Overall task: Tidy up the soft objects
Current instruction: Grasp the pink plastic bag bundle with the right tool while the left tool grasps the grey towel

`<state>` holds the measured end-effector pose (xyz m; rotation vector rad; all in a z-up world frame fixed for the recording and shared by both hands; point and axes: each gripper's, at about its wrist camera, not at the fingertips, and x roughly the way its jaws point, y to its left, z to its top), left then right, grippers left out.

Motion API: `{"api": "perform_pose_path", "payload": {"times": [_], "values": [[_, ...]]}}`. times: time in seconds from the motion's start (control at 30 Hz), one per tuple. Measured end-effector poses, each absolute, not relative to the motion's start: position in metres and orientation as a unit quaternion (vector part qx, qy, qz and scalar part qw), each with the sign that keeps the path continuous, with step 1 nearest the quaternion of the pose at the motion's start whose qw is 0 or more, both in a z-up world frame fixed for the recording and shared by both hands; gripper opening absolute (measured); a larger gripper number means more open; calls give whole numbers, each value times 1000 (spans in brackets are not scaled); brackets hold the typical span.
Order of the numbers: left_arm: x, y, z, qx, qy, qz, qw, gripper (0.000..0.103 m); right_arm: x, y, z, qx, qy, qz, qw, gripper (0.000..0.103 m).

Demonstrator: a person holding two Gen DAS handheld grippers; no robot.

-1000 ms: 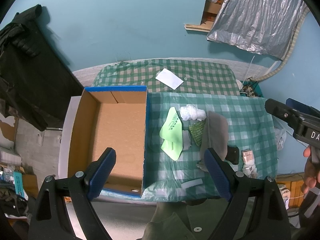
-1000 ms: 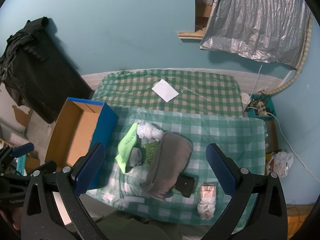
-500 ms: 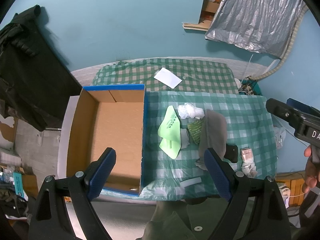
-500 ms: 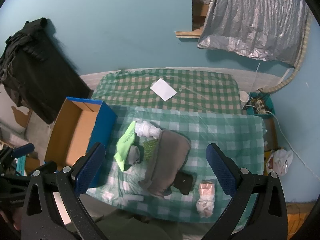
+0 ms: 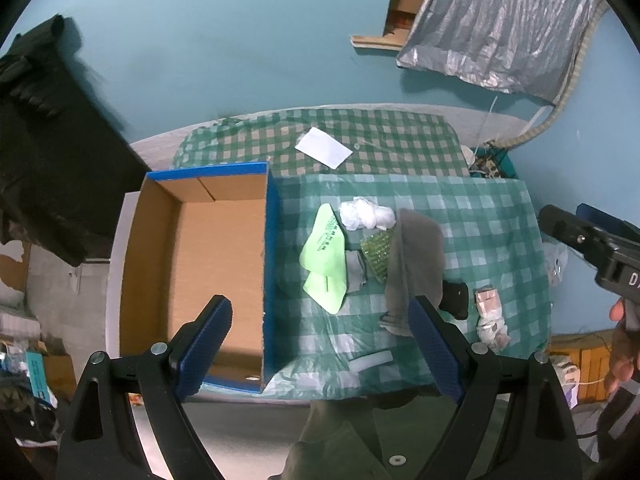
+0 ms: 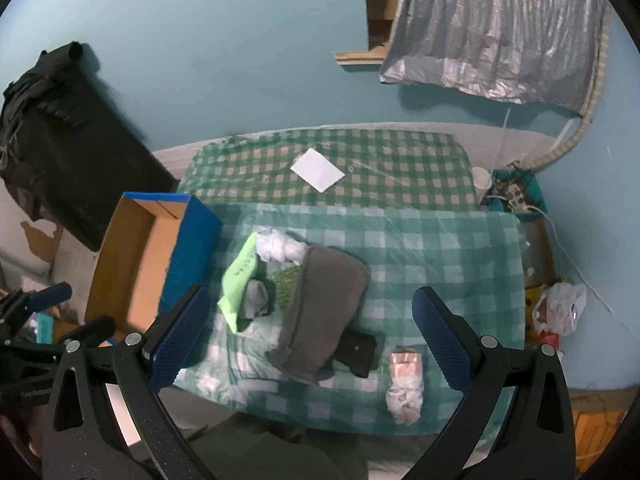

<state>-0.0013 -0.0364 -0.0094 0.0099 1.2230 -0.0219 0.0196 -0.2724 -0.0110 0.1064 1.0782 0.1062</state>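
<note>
Overhead, both hand-held grippers (image 5: 318, 338) (image 6: 310, 338) gape; box (image 5: 208, 264) seemingly bare

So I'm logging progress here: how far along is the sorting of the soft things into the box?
Nothing looks done: the cardboard box holds no soft items. Nothing is in hand; the left gripper and right gripper both hang open above the table. All remains: the grey cloth, lime green piece, white wad and the rest lie on the checked cloth.
</note>
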Motion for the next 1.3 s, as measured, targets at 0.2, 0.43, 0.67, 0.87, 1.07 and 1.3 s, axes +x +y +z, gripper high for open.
{"api": "perform_pose_path", "payload": {"times": [0.2,0.43,0.67,0.87,1.07,1.3], "values": [[8,-49,-23,22,583,-28,812,91,14,-302,-22,71,518,25,852,101],[22,-65,-46,27,598,-46,799,91,6,-334,-38,77,529,-6,845,101],[30,-93,-80,30,625,-69,777,91,-8,-358,-62,74,542,-21,837,101],[35,-116,-103,53,636,-89,765,91,-18,-371,-85,75,553,-23,830,100],[41,-132,-128,71,647,-106,751,91,-25,-378,-116,70,571,-24,818,99],[43,-150,-155,96,662,-118,734,91,-29,-380,-160,63,597,-24,799,97]]}}
